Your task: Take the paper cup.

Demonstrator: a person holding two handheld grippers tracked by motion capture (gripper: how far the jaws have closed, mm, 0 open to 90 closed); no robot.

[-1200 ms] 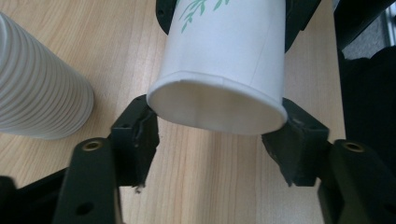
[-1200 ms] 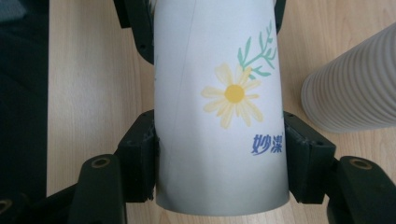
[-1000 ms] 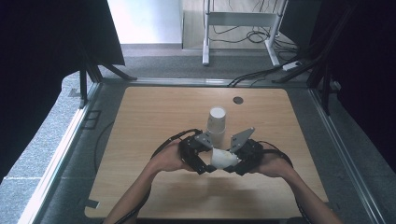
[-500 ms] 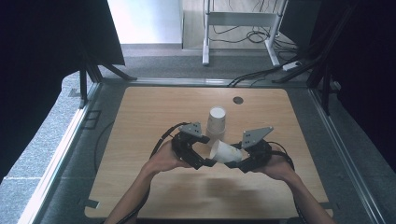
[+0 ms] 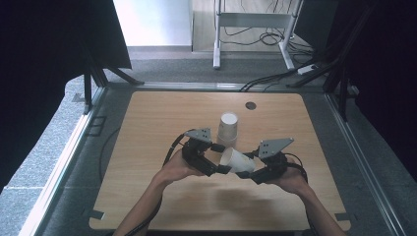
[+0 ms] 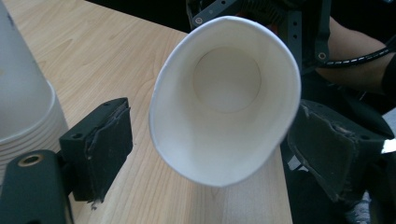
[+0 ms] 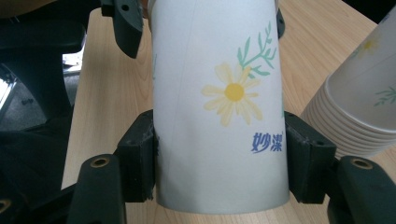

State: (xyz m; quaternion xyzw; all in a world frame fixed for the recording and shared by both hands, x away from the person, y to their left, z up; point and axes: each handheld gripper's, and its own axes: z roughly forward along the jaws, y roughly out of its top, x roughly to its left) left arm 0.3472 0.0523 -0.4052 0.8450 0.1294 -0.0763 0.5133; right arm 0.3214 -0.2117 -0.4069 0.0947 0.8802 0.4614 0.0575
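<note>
1. Cup (image 5: 235, 160) lay on its side above the table's near middle, clamped near its base by the right gripper (image 7: 219, 163); its mouth faced the left gripper (image 6: 210, 149).
2. Left gripper's jaws had just been closing, yet they stood apart from the cup's rim, gripping nothing.
3. Table (image 5: 147, 123) was pale wood with a small dark disc (image 5: 251, 105) near its far edge; a stack (image 5: 228, 129) of cups stood upside down near the centre.
4. Grey floor, black curtains, a white frame and cables lay beyond the far edge.
5. Cup bore a yellow daisy, green sprigs and blue Chinese characters (image 7: 267, 142).
</note>
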